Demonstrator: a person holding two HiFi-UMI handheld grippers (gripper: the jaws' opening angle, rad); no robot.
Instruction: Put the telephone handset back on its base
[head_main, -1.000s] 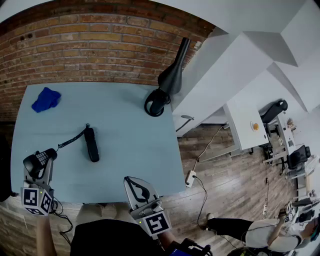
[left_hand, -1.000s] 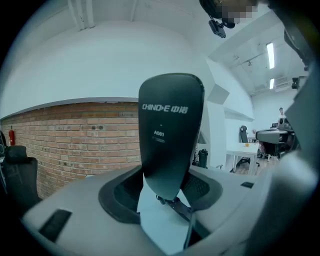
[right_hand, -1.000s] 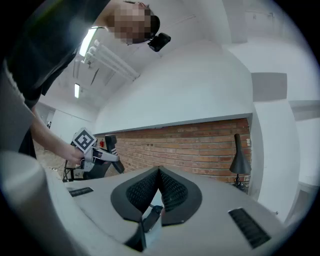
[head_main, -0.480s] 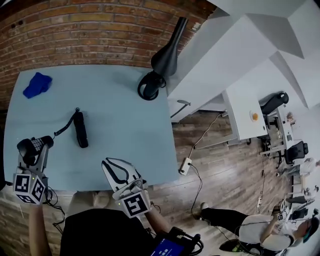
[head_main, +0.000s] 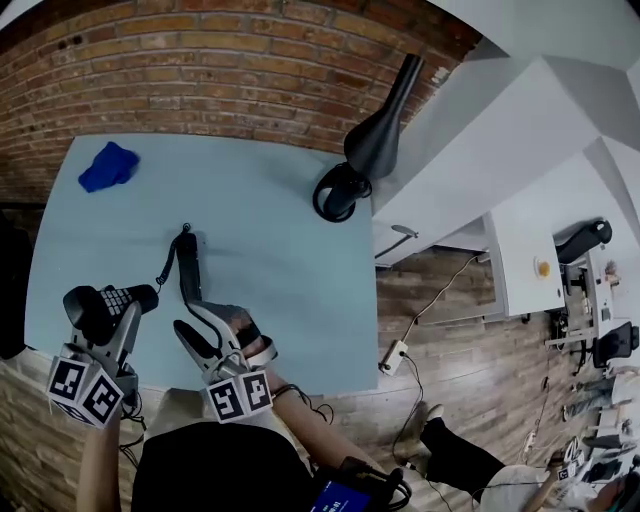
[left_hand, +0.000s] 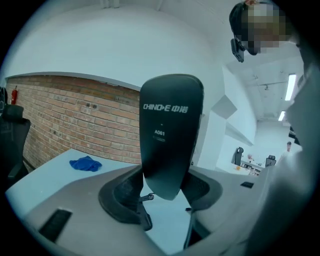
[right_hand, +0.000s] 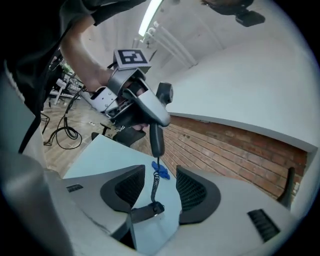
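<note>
The left gripper (head_main: 112, 318) was at the person's left, raised, with its jaws clamped on the telephone base (head_main: 98, 302) and the left forearm (head_main: 100, 465) running straight back toward the body. The right gripper (head_main: 212, 325) reached forward just beside it from a bent right forearm (head_main: 305, 435). Its jaws were opening, with the near end of the handset (head_main: 189, 275) lying between them and the pads clear of it.

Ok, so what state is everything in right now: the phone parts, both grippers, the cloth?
Telephone base: clamped in the left gripper's jaws, held above the table.
Handset: off the base, lying on the table.
Cord: strung from base to handset.
Right gripper: jaws opening, handset's end between them, not gripped.
Blue cloth: crumpled.
</note>
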